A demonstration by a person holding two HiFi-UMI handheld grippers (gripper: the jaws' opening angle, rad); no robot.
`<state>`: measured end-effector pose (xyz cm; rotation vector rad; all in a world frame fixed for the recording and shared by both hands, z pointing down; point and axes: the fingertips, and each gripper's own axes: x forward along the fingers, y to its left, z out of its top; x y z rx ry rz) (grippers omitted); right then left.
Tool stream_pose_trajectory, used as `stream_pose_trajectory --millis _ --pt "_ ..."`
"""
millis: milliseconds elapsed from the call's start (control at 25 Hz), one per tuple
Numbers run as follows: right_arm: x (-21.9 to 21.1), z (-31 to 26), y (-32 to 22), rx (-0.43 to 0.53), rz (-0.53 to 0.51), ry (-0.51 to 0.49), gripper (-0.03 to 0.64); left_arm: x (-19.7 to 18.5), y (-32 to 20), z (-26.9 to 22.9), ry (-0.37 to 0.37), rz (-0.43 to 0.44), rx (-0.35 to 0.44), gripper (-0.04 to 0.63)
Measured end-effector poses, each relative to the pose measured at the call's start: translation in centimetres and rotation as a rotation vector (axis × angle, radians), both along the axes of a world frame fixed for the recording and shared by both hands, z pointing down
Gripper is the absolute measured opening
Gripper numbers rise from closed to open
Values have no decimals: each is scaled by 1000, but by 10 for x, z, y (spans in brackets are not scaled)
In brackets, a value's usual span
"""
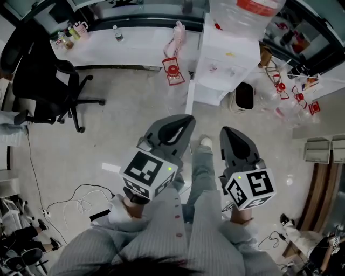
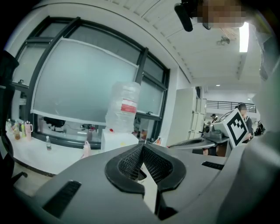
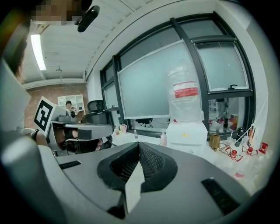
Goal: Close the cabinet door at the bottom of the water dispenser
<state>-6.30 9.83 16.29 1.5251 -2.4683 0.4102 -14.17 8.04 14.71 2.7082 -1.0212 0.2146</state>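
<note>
Cabinet door (image 1: 190,99): stands open at the base of the water dispenser (image 1: 226,59). In the head view it shows edge-on, a thin white panel running from the dispenser's lower left corner out over the floor (image 1: 124,124) toward the person. The dispenser is against the far side of the room, next to a white counter (image 1: 129,46), with a large clear bottle (image 1: 245,8) on top. A dark bin (image 1: 244,96) sits just beside its right flank.

Tongs: the left gripper (image 1: 187,121) has its tips pressed together with nothing between them. The right gripper (image 1: 225,132) is likewise closed tip to tip and empty. Both point toward the dispenser and are short of it, touching nothing. The left one is the nearer to the door's free edge.

Handling (judgement):
- The door looks like a light, stiff panel on hinges at the dispenser's corner, so it should swing with little force.
- No grip is needed; closed tips will do as a pusher.
- Best contact is the outer face near the free edge, far from the hinge, pushing it round toward the cabinet front.
- The surface looks smooth, so the tips may slide. Press square to the face.
- Keep the push gentle: the bottle rides high on a narrow body, and a shove could rock it or bounce the door back open.
</note>
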Motion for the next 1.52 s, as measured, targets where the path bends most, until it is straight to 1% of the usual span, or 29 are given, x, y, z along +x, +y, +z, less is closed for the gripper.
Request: stream_pose_trajectory --millis 200,280,480,680,880,1040,1160,1280,1520 --pt "8 -3 -46 18 -39 4 14 17 -45 3 1 -26 12 11" --pt "13 -6 -65 28 -59 3 14 25 -62 2 -2 -38 4 11" --pt "31 -10 -113 32 -124 4 14 50 -110 -5 9 -93 25 11" --pt "44 -10 -162 24 -217 11 14 68 -159 -11 21 -189 29 11" --pt "42 3 -196 4 -325 38 14 62 -186 -1 25 -309 9 11" --pt "32 18 -209 -17 -399 46 14 47 -193 19 4 -393 -26 11" --pt "26 33 -215 -48 -417 44 14 37 -197 36 -15 -424 -52 11" --pt "22 51 -219 -89 -412 41 14 29 -198 57 -30 -428 -100 11" --pt "16 93 -227 -160 -348 39 14 17 -199 123 -61 -398 -213 11"
